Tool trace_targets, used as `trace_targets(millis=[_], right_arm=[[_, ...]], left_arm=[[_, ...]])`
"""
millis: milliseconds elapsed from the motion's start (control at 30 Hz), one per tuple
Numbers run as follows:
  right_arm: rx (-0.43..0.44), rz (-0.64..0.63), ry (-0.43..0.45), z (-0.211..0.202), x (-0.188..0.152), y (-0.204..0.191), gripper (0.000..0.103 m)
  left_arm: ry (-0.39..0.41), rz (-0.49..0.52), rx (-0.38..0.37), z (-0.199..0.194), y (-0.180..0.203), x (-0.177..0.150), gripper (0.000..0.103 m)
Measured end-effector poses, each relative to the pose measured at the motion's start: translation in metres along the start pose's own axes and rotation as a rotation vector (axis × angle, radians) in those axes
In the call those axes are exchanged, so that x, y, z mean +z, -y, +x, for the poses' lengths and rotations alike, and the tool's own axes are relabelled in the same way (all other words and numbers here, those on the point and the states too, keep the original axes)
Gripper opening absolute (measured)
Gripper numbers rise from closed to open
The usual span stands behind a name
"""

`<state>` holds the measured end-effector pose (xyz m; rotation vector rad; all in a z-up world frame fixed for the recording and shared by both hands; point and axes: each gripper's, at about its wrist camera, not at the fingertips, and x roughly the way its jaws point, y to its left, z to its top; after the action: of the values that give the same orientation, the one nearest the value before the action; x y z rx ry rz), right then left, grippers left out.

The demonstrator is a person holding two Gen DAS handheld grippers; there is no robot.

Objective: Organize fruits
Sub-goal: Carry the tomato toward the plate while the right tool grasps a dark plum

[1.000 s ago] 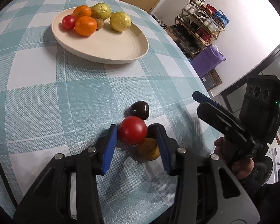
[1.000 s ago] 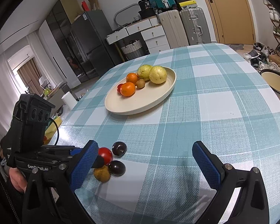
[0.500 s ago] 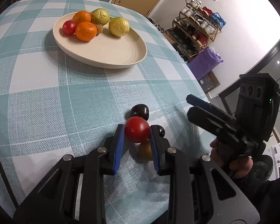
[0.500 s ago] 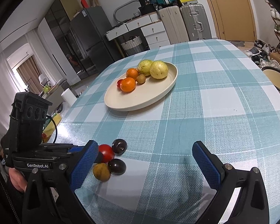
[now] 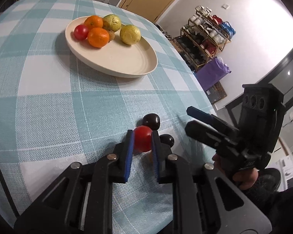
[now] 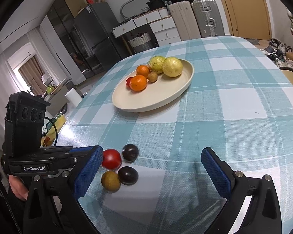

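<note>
My left gripper (image 5: 142,141) is shut on a red tomato (image 5: 142,140), low over the checked tablecloth; the tomato also shows in the right wrist view (image 6: 111,159). Two dark plums (image 5: 151,121) (image 5: 167,140) lie just beyond it, also seen in the right wrist view (image 6: 130,152) (image 6: 128,175), beside a brownish-yellow fruit (image 6: 110,180). A cream plate (image 5: 127,64) at the far side holds two oranges (image 5: 98,37), a tomato (image 5: 81,32), two yellow-green fruits (image 5: 130,34) and a small brown fruit. My right gripper (image 6: 152,171) is open and empty, wide apart above the cloth.
The table's near right edge (image 5: 201,89) drops off close to the loose fruits. A shoe rack (image 5: 207,39) and a purple bag (image 5: 213,74) stand beyond it. Suitcases (image 6: 195,17) and a fridge (image 6: 95,35) stand behind the table.
My left gripper's jaws have closed from wide open onto the red tomato. The right gripper has stayed open and nearly still.
</note>
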<state>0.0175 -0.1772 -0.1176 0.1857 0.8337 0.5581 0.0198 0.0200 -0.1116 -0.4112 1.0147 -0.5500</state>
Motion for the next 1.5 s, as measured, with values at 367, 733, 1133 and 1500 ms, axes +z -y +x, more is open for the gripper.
trace_targets(millis=[367, 733, 1133, 1500], right_arm=[[-0.001, 0.0, -0.014, 0.004, -0.001, -0.002, 0.103], [0.008, -0.002, -0.019, 0.006, -0.001, -0.002, 0.103], [0.025, -0.04, -0.057, 0.023, 0.003, -0.018, 0.102], [0.011, -0.103, -0.128, 0.045, 0.003, -0.035, 0.046]], left_arm=[[-0.042, 0.016, 0.006, 0.02, 0.007, -0.002, 0.029], [0.008, 0.026, 0.024, 0.009, 0.002, 0.004, 0.025], [0.105, -0.046, 0.038, -0.041, -0.03, 0.011, 0.025], [0.148, -0.027, 0.036, -0.059, -0.028, 0.024, 0.025]])
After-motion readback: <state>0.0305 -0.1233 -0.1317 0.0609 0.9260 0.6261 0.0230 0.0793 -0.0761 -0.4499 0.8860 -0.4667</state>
